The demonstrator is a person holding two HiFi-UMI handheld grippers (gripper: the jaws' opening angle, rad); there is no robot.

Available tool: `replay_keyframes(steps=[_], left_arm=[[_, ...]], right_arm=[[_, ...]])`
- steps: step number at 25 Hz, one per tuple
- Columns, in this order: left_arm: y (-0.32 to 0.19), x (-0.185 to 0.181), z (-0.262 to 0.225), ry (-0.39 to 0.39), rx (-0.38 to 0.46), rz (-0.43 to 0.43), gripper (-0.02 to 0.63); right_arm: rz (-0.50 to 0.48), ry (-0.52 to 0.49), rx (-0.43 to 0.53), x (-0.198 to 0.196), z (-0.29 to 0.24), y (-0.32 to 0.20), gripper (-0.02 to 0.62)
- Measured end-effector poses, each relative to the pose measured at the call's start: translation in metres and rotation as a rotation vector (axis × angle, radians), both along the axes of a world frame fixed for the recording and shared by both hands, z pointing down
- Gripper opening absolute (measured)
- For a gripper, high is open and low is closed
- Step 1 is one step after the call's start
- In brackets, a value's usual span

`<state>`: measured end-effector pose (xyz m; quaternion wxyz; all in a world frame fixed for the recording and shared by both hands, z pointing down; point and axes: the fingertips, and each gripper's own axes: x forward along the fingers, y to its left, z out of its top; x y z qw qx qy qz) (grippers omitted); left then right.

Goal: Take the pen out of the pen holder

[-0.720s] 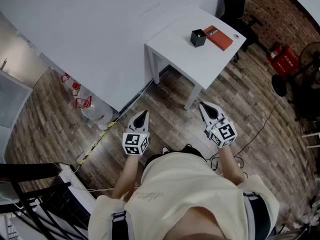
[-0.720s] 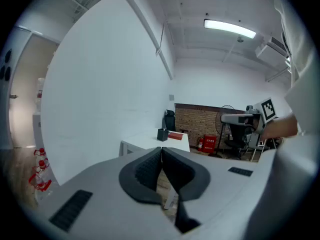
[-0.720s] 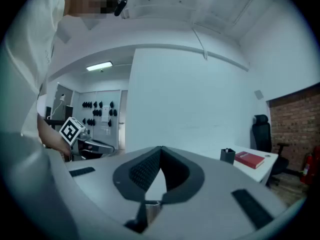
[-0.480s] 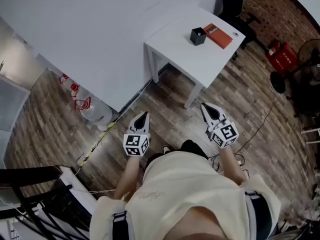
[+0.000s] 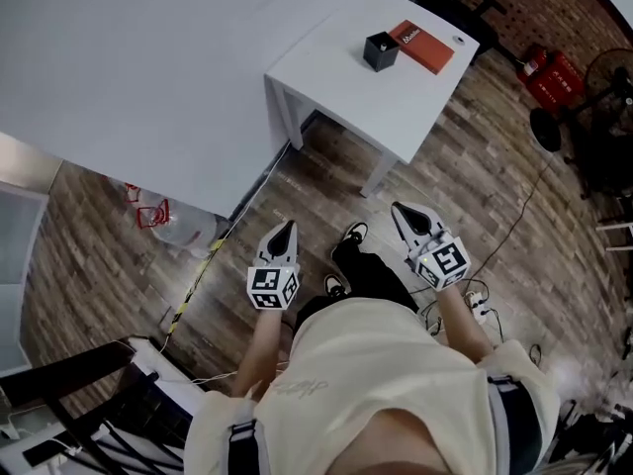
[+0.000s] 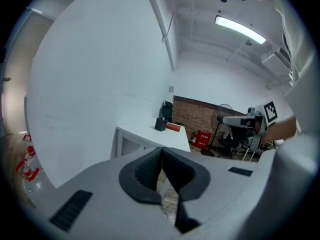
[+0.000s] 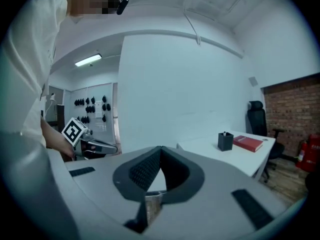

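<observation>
The left claw (image 5: 285, 230) and right claw (image 5: 403, 212) were both closed and empty, held above the wooden floor (image 5: 326, 216), well apart from the small white table (image 5: 396, 117). On the table stood the black square pen holder (image 5: 379, 50) with the pen (image 7: 224, 133) in it, just beside a flat red book (image 5: 425, 46).

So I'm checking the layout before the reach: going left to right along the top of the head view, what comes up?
pen holder → red book → red fire extinguishers

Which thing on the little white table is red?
The flat book, lying right beside the pen holder, which is a black upright box.
</observation>
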<state>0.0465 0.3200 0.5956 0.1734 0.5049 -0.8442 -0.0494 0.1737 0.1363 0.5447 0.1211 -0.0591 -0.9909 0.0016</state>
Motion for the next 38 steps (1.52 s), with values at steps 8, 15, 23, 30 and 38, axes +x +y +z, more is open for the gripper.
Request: replay_keyframes(steps=[8,15,23,30,38], left_arm=[[-0.056,-0.046,-0.013,-0.061,-0.101,0.118,0.018],[-0.136,-0.119,-0.028,-0.071,-0.087,0.160,0.018],[-0.193,-0.146,-0.034,-0.068,-0.086,0.232,0.018],[-0.244,-0.177,-0.033,-0.076,-0.065,0.336,0.018],[-0.321,-0.216,-0.048,-0.104,-0.006,0.571,0.018]], right_arm=[[0.081,-0.030,-0.086,-0.070,0.021,-0.062,0.006],[0.088,-0.098,-0.076,-0.148,0.001,-0.117,0.006],[0.166,-0.079,-0.080,-0.162,0.002,-0.170,0.006],[0.286,-0.034,-0.082,-0.159,0.018,-0.201,0.006],[0.492,-0.051,-0.052,-0.182,-0.004,-0.232,0.006]])
